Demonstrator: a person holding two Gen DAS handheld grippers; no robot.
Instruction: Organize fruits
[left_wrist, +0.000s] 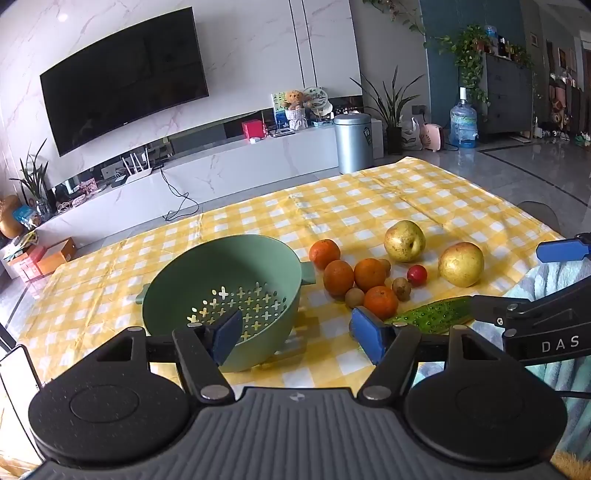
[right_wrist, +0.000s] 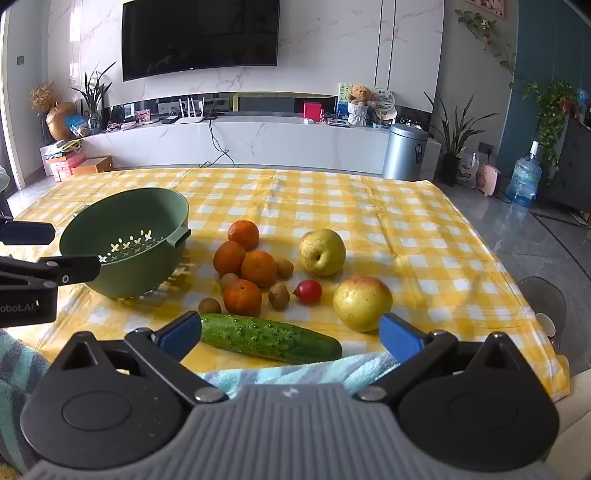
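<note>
A green colander (left_wrist: 221, 291) (right_wrist: 129, 243) sits empty on the yellow checked tablecloth (left_wrist: 369, 206) (right_wrist: 332, 206). To its right lie several oranges (left_wrist: 338, 277) (right_wrist: 258, 267), two yellow-green apples (left_wrist: 404, 240) (left_wrist: 461, 264) (right_wrist: 322, 252) (right_wrist: 362, 302), a small red fruit (left_wrist: 417, 275) (right_wrist: 308, 291), several small brown fruits (right_wrist: 279, 295) and a cucumber (left_wrist: 432, 315) (right_wrist: 269, 338). My left gripper (left_wrist: 299, 336) is open and empty, near the colander's front. My right gripper (right_wrist: 291, 336) is open and empty, its fingers either side of the cucumber.
A striped teal towel (right_wrist: 295, 373) (left_wrist: 554, 280) lies at the table's near edge. A grey chair (right_wrist: 543, 299) stands off the right edge. A TV cabinet (right_wrist: 258, 144) and a metal bin (right_wrist: 404, 151) stand beyond the table.
</note>
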